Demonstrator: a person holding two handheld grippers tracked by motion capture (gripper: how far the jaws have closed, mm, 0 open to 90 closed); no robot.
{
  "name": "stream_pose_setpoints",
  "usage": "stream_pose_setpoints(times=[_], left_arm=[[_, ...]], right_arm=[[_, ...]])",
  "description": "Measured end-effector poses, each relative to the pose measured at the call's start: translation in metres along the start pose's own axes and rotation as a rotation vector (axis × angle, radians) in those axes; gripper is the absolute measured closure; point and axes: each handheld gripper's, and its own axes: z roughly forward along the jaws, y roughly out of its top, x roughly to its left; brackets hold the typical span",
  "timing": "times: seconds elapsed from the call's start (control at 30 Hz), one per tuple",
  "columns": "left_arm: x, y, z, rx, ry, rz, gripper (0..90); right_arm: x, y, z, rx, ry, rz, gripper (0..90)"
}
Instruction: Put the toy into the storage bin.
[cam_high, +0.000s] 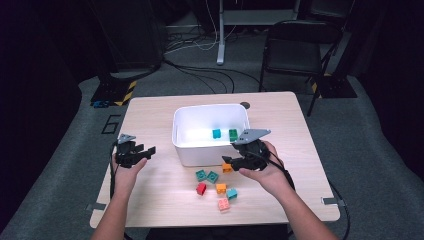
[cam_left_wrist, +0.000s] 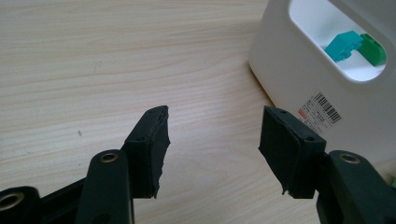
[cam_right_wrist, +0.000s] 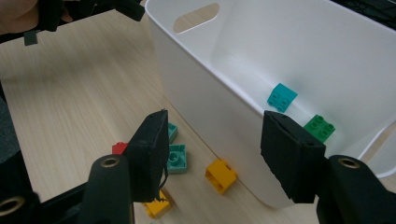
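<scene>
**Blocks to bin: the near wall is the hazard**

The white bin stands mid-bench, already holding a teal block and a green block. The right gripper hangs just at the bin's near wall, above the loose blocks on the bench in front of it. The likeliest slip, as I judge it, is a jaw catching that wall and shoving the bin, since the nearest orange block lies almost against it and leaves little room for a jaw on that side. Blocks lying close together, like the two teal-green ones, could also be nudged or pinched as a pair.

The right gripper stands wide open and empty, touching nothing. The left gripper hovers left of the bin over bare bench, also wide open and empty.
</scene>
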Motion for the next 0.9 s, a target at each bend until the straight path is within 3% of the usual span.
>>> stream_pose_setpoints(times=[0.13, 0.23, 0.4, 0.47, 0.9], left_arm=[[-0.001, 0.000, 0.000, -0.002, 0.002, 0.003, 41.6], [-0.001, 0.000, 0.001, 0.001, 0.006, 0.005, 41.5], [-0.001, -0.001, 0.002, 0.001, 0.006, 0.007, 41.5], [-0.002, -0.001, 0.003, 0.004, 0.006, 0.009, 41.5], [-0.002, -0.001, 0.003, 0.007, 0.006, 0.012, 41.5]], right_arm=[[0.003, -0.011, 0.004, -0.007, 0.004, -0.004, 41.5], [0.004, -0.032, 0.015, 0.004, 0.016, 0.034, 42.3], [0.004, -0.048, 0.024, 0.013, 0.023, 0.057, 43.5], [0.003, -0.061, 0.032, 0.034, 0.043, 0.076, 48.8], [0.000, -0.085, 0.046, 0.081, 0.079, 0.069, 52.3]])
